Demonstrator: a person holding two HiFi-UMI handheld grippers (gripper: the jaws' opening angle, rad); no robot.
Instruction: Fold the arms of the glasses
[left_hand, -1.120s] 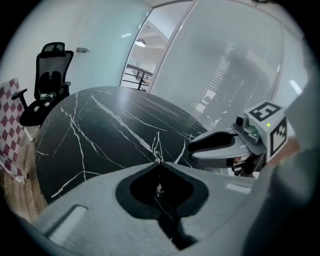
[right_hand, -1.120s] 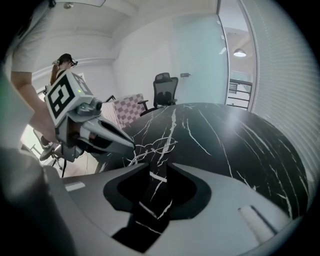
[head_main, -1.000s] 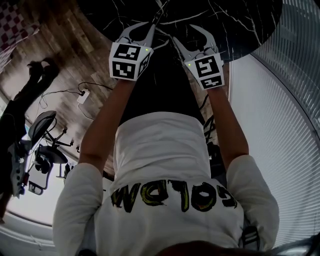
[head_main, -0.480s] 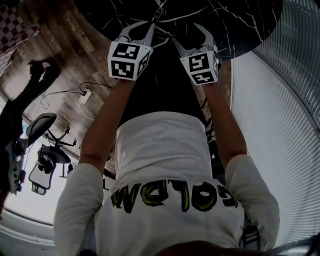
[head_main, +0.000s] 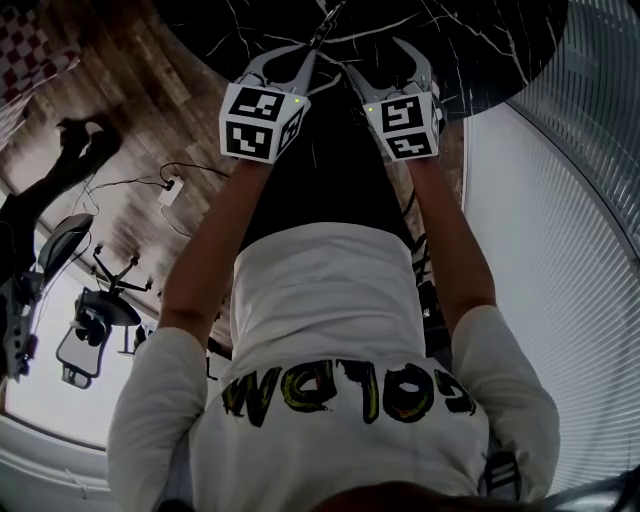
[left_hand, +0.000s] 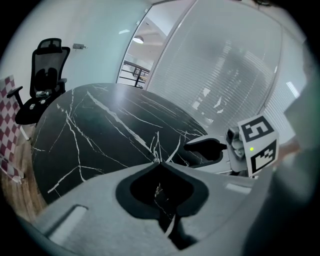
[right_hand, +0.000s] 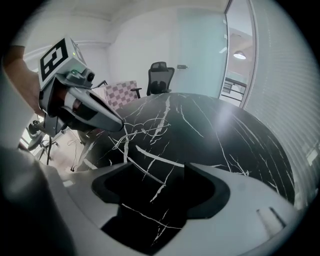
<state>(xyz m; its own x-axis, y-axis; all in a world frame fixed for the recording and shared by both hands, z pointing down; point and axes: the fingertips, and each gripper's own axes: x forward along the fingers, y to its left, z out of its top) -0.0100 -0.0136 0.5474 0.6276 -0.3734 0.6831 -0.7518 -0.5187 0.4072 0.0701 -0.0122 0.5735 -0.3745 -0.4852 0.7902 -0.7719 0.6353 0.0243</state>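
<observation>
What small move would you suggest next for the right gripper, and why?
I'd probably ease the right gripper toward the glasses to take one arm. Its jaws have just been opening, with only the table showing between them, while the left gripper looks shut on their thin frame.

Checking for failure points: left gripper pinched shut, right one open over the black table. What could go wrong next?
1. The left gripper seems to hold the thin-wire glasses only at its jaw tips; they could twist or slip.
2. The right gripper, jaws just opened and empty, must find a thin arm against the white-veined table; it may miss or bend it.
</observation>
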